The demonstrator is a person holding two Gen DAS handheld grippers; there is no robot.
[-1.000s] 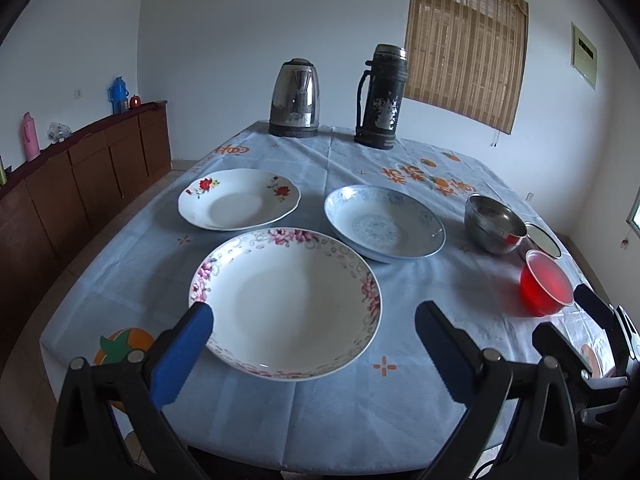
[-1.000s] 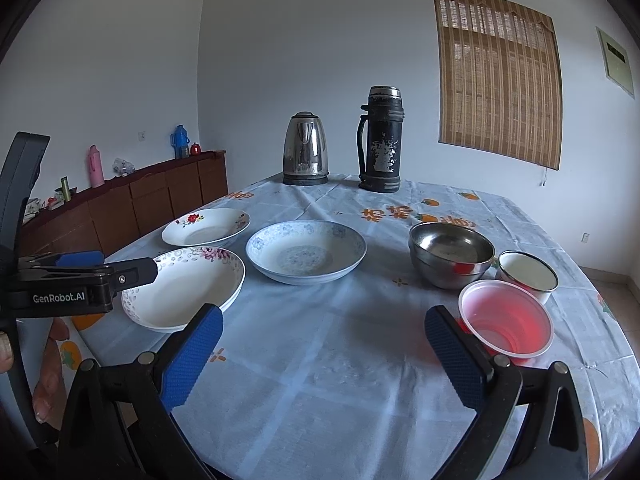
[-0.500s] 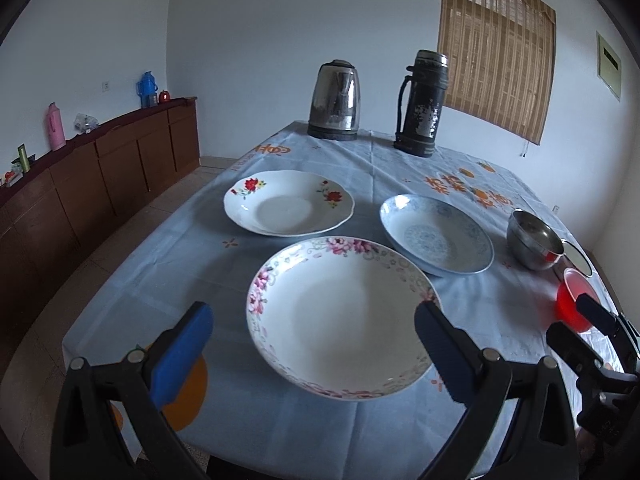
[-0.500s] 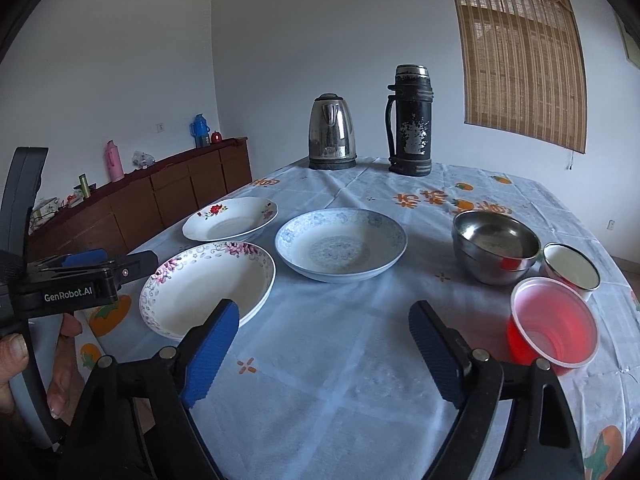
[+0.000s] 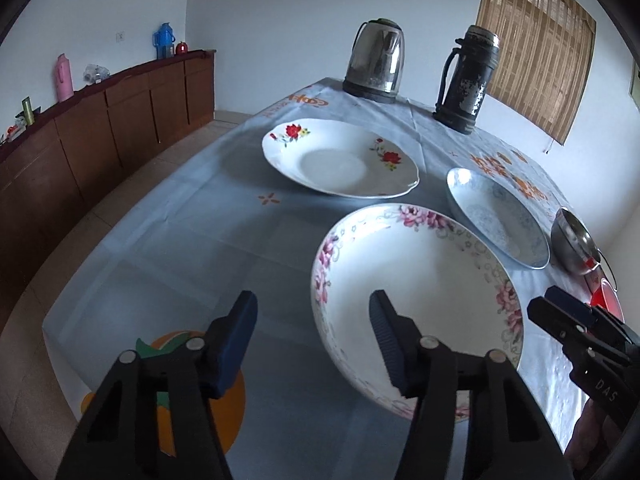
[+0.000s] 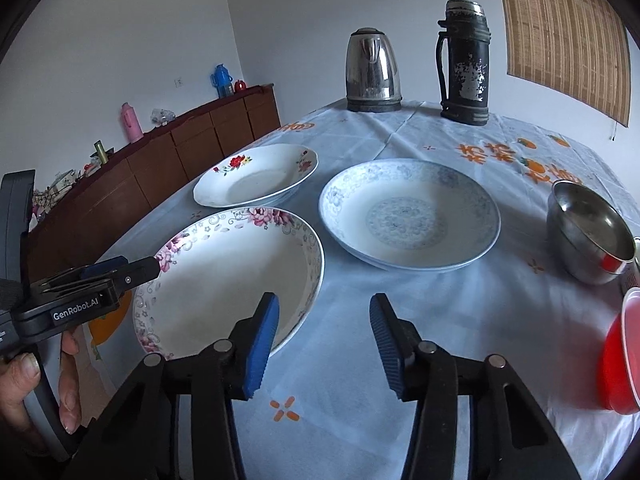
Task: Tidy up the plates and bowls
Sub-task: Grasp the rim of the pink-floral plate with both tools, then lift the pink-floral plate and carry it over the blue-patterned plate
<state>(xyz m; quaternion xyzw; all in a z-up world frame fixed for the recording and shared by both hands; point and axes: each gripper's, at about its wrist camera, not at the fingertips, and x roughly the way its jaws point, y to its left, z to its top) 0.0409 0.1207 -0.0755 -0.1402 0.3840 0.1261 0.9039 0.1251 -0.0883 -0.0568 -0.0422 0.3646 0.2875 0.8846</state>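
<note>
Near the surface's (image 6: 400, 128) front edge, both half-spread, closing, empty claws, left claw (image 5: 312, 336) and right claw (image 6: 324, 332), flank the pink-flowered white round ceramic plate (image 6: 228, 276), risking a rim knock.

Pink-flowered plate (image 6: 228, 276), pale blue patterned plate (image 6: 410, 216), seemingly translucent red bowl (image 6: 618, 356).

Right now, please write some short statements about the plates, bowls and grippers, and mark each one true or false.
1. Three plates lie separately on the table. True: pink-rimmed plate, rose plate, blue plate.
2. The rose plate is stacked on the blue plate. False: they lie apart.
3. The steel bowl stands right of the blue plate. True.
4. The left gripper holds the pink-rimmed plate. False: its jaws are closing, straddling the rim without gripping.
5. The right gripper holds the red bowl. False: it holds nothing.
</note>
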